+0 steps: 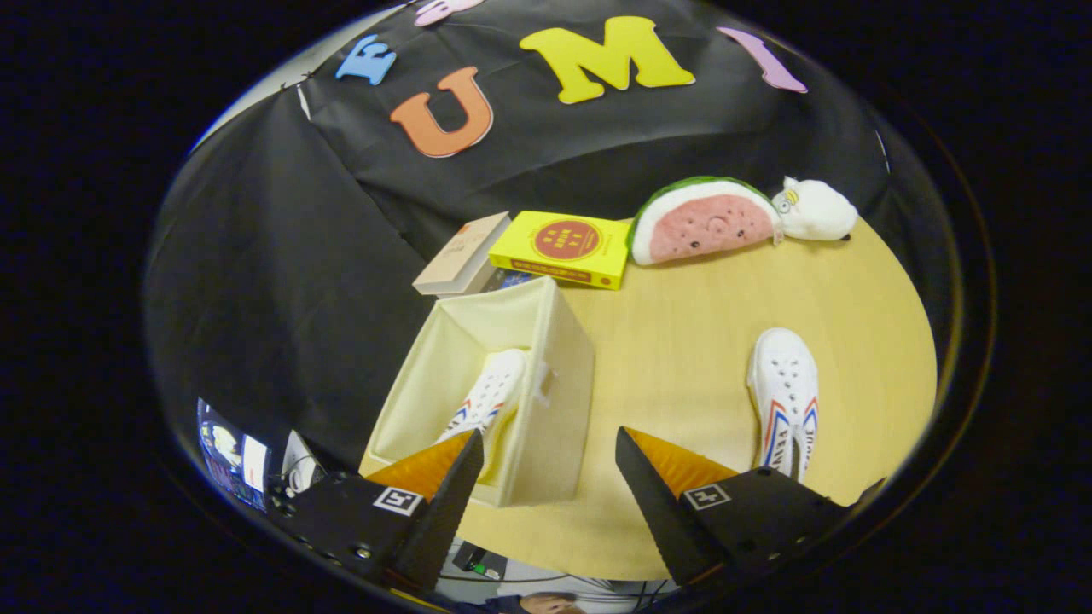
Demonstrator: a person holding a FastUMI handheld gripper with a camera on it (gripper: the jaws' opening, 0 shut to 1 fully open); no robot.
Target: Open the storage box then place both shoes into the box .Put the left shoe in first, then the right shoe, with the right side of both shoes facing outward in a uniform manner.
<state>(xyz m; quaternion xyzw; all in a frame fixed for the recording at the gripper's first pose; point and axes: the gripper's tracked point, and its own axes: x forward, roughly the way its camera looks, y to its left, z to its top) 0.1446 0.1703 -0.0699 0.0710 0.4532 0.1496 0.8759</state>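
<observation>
Two white canvas sneakers with red and blue side stripes are what we see: one shoe (486, 399) lies inside the open cream fabric storage box (546, 426), a soft-walled cube on the round pale wooden table (682, 358). The other shoe (785, 401) rests on the tabletop, well apart from the box. Our gripper (546, 448) hangs with wedge-shaped fingers spread wide, holding nothing; the box's near wall sits between them, the loose shoe just beyond the right finger. Farther back lie a yellow book (567, 247), a plush watermelon slice (704, 220) and a white plush toy (815, 210).
</observation>
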